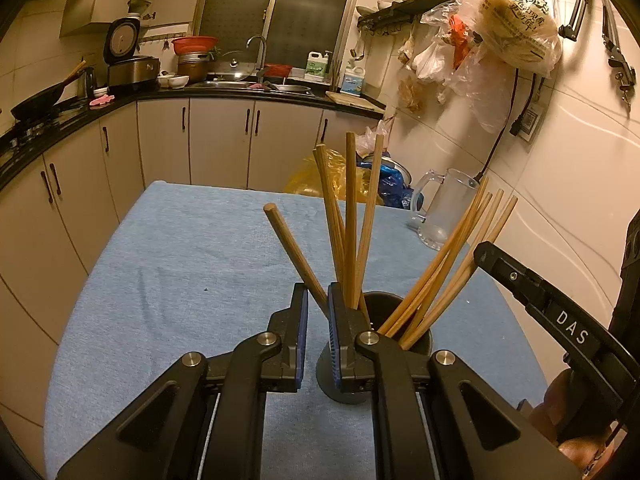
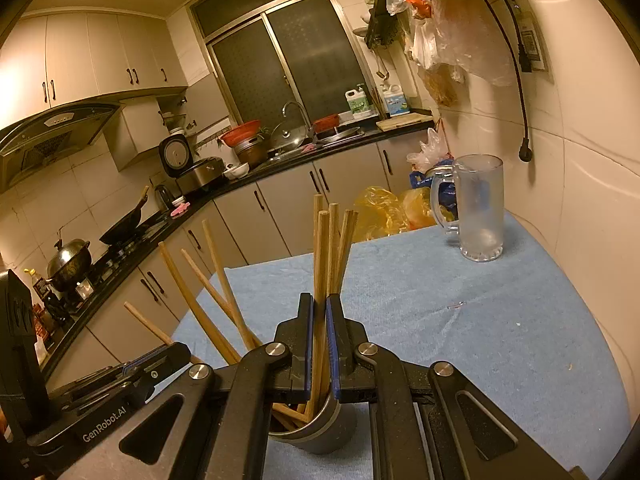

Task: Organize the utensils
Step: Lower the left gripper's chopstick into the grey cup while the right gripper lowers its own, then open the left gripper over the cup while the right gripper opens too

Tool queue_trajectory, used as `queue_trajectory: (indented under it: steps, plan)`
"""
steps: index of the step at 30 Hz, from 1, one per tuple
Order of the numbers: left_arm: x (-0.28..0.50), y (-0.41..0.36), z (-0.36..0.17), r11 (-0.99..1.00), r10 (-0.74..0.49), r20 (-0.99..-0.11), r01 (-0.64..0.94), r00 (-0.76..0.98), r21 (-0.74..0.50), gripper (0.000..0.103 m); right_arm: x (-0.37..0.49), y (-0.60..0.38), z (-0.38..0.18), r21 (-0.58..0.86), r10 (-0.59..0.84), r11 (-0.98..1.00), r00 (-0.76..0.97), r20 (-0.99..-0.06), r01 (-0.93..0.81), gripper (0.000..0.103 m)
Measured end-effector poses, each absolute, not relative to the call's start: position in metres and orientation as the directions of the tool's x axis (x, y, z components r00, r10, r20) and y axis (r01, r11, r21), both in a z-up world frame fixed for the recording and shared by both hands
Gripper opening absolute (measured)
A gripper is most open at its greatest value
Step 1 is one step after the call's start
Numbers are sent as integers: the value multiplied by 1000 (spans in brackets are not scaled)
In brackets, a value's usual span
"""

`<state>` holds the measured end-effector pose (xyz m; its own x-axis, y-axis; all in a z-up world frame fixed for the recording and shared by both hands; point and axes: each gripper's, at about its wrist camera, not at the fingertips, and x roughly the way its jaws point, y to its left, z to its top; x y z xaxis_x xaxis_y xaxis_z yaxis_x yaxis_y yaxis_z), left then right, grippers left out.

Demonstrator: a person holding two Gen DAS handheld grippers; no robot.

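A dark utensil holder point(image 2: 320, 432) on the blue tablecloth point(image 2: 460, 320) holds fanned wooden chopsticks point(image 1: 448, 264). The left gripper point(image 1: 318, 332) pinches one chopstick point(image 1: 294, 252) leaning left of the holder; the right gripper point(image 2: 319, 344) squeezes an upright bundle point(image 2: 328, 256) above it. Light, stiff and smooth, they are probably best held mid-shaft.

**What you cannot see from either wrist**

Your left gripper point(image 1: 318, 312) covers the near wall of the dark holder point(image 1: 416, 342), so where the chopsticks point(image 1: 352, 216) stand inside it is hidden from you. In the right wrist view your right gripper point(image 2: 319, 344) hides the lower shafts, and most of the holder's rim lies behind its arms. Both views cut the blue cloth point(image 1: 180, 264) at the bottom edge. The print on the hanging plastic bag point(image 1: 516, 28) is too small for you to read. The glass mug point(image 1: 448, 204) stands partly behind the fanned chopsticks.
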<state>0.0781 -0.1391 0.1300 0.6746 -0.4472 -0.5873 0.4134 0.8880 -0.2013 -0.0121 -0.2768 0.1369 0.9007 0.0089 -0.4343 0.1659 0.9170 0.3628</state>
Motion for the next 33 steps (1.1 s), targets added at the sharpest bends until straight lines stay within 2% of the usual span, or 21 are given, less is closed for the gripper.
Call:
queue_trajectory:
  steps: [23, 33]
  plan:
    - [79, -141, 128, 888, -443, -596, 419, 670, -189, 12, -7, -275, 137, 365, 11, 916, 898, -440, 167, 8]
    - [79, -140, 125, 894, -430, -600, 410, 674, -180, 20, -8, -274, 129, 357, 6, 918, 895, -446, 172, 8]
